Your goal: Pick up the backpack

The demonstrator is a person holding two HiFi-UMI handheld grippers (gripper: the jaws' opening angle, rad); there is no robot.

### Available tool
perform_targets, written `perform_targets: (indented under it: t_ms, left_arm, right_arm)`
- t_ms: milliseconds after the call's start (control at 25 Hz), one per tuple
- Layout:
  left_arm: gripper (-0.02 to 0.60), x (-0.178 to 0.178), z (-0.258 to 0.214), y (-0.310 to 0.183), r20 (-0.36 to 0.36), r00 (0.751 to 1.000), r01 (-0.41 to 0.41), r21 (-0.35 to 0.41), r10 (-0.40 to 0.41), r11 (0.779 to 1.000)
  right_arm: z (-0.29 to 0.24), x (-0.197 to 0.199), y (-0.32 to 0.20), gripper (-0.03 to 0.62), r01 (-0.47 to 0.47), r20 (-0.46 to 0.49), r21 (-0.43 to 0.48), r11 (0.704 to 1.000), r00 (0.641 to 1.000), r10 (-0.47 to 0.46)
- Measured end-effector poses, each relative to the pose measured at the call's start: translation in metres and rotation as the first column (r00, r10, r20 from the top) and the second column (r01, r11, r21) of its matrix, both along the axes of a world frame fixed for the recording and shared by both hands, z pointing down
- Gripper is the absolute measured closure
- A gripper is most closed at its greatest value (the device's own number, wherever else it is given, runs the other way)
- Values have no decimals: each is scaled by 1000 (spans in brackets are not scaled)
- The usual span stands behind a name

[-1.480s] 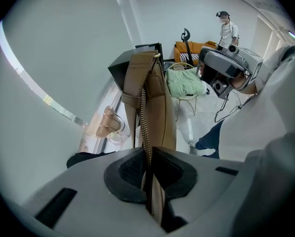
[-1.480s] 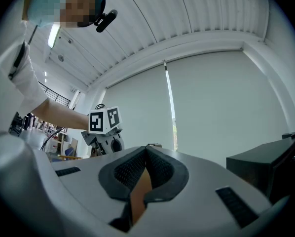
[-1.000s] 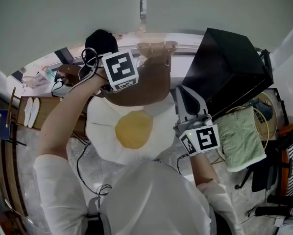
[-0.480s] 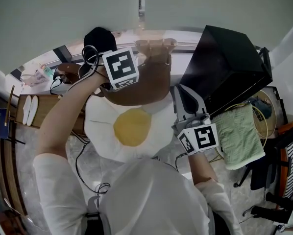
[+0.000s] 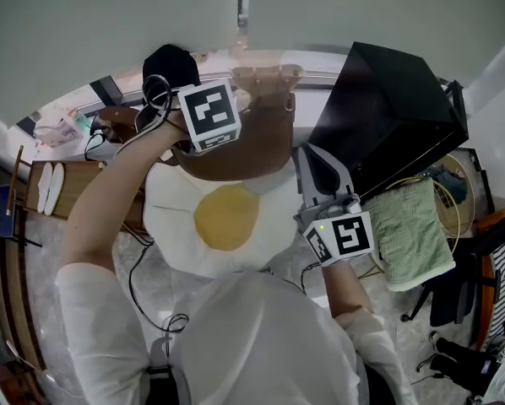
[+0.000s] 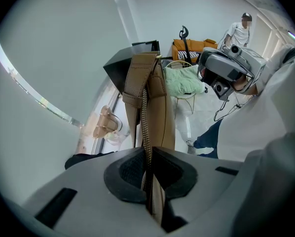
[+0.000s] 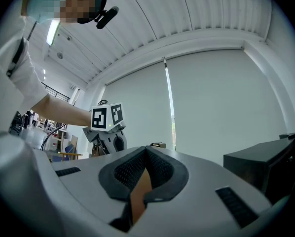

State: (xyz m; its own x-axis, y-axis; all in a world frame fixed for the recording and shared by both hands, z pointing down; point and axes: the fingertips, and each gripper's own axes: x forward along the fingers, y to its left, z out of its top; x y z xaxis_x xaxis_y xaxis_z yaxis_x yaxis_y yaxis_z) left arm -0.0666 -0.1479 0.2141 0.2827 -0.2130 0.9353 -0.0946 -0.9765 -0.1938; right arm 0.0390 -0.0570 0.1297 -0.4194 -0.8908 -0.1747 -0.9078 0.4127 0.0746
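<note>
1. Nearest the camera in the head view is the person's white shirt [image 5: 261, 344], with one bare arm reaching out to each tool.
2. The right gripper [image 7: 145, 154] sits low on the right, just beside a fried-egg cushion [image 5: 223, 222]. It points slightly upward. Its jaws are pressed together on a thin brown strap [image 7: 137, 194] of the same colour as the bag.
3. A green towel [image 5: 415, 233] lies to the right of that gripper, near a black box [image 5: 396, 112].
4. The white cushion with its yellow centre fills the middle of the view, between the two arms.
5. Beyond it, the brown backpack [image 5: 252, 146] overlaps the cushion's far edge, with the black box on its right.
6. The left gripper [image 6: 148, 157] points steeply down at the bag's upper left. Its jaws are clamped tight on the backpack's zipper edge, which runs straight up between the pads.
7. Cables [image 5: 151, 99] and a black cap [image 5: 170, 64] lie to the left of the bag.
8. Farthest off is a pale wall [image 5: 151, 15].
</note>
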Motion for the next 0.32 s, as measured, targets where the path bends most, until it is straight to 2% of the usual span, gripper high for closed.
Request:
perform_targets:
  t_ms: [320]
  left_arm:
    - [538,2,3,0,7,1000,6,-5,-6,1000]
  right_arm:
    - [5,2,-1,574,1,0,-6,1000,1000,-1]
